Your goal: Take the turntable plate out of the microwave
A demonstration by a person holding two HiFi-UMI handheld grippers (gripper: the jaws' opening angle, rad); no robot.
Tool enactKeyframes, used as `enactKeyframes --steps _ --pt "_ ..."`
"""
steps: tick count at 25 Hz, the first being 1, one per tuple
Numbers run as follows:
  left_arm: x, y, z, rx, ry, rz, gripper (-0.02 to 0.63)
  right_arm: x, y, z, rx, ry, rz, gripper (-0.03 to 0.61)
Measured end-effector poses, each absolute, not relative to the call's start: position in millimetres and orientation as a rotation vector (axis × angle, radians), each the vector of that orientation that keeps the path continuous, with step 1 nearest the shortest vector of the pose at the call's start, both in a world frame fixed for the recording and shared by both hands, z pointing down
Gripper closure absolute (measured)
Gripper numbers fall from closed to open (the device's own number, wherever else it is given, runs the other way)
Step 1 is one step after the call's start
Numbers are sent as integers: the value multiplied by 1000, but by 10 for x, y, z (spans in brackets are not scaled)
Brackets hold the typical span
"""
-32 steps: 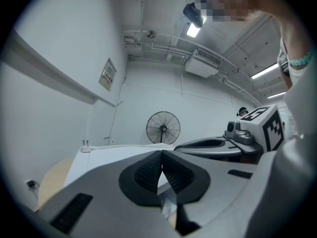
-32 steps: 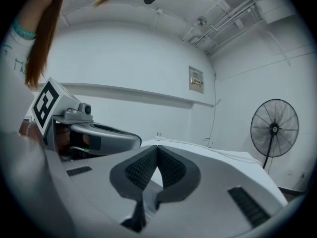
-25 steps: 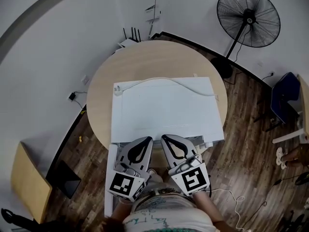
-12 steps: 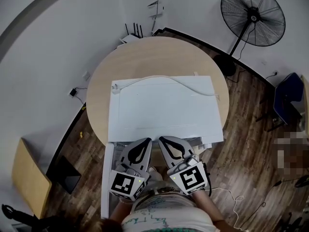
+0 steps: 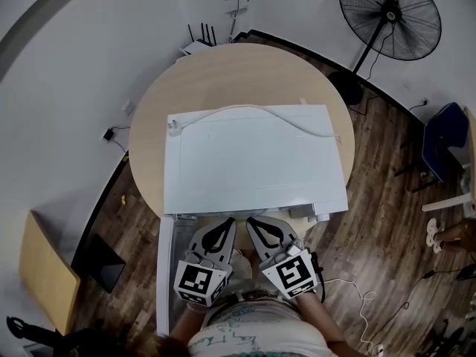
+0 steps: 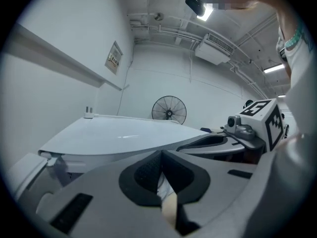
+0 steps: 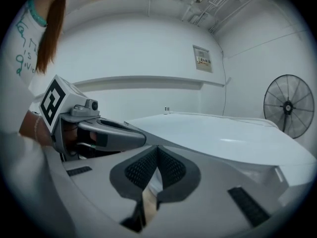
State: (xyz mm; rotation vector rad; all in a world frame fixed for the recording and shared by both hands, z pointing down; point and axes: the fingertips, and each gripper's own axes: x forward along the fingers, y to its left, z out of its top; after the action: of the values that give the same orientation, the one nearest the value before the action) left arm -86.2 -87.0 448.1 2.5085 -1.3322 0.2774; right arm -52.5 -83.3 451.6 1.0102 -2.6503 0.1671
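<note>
From above, the white microwave (image 5: 253, 158) stands on a round wooden table (image 5: 238, 69). Its door (image 5: 165, 274) hangs open at the near left. The turntable plate is hidden inside and shows in no view. Side by side at the microwave's front edge are my left gripper (image 5: 222, 224) and my right gripper (image 5: 255, 222), both shut with nothing between the pads. In the left gripper view my left gripper (image 6: 161, 153) sits just below the microwave's top (image 6: 124, 135). In the right gripper view my right gripper (image 7: 157, 149) points at the same top (image 7: 223, 138).
A white cable (image 5: 256, 111) lies across the microwave's top. A standing fan (image 5: 389, 17) is at the far right, a blue chair (image 5: 442, 151) at the right, a wooden panel (image 5: 44, 270) on the floor at the left, and a router (image 5: 197, 47) by the wall.
Both grippers have sunk together in front of the microwave, drawing slightly toward the person. Their jaws stayed shut. The microwave has not moved.
</note>
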Motion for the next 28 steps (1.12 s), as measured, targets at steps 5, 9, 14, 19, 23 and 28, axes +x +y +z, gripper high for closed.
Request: enactKeyframes --steps 5,9,14,19,23,28 --pt "-876 -865 4766 2488 -1360 396 600 -486 -895 4824 1003 -2599 140 588" --pt "-849 -881 4966 2484 -1408 462 600 -450 -927 5143 980 -2547 135 588" --pt "-811 -918 5332 2421 -1418 480 600 -407 -963 5555 969 -2517 224 588" --pt "-822 -885 5724 2372 -1394 557 600 -301 -981 5913 991 -2426 280 588" --pt "-877 -866 5906 2327 -1376 594 600 -242 -986 6043 990 -2378 306 588" --pt "-1029 -914 6010 2212 -1428 507 598 -240 -1012 6044 1008 -2395 340 588"
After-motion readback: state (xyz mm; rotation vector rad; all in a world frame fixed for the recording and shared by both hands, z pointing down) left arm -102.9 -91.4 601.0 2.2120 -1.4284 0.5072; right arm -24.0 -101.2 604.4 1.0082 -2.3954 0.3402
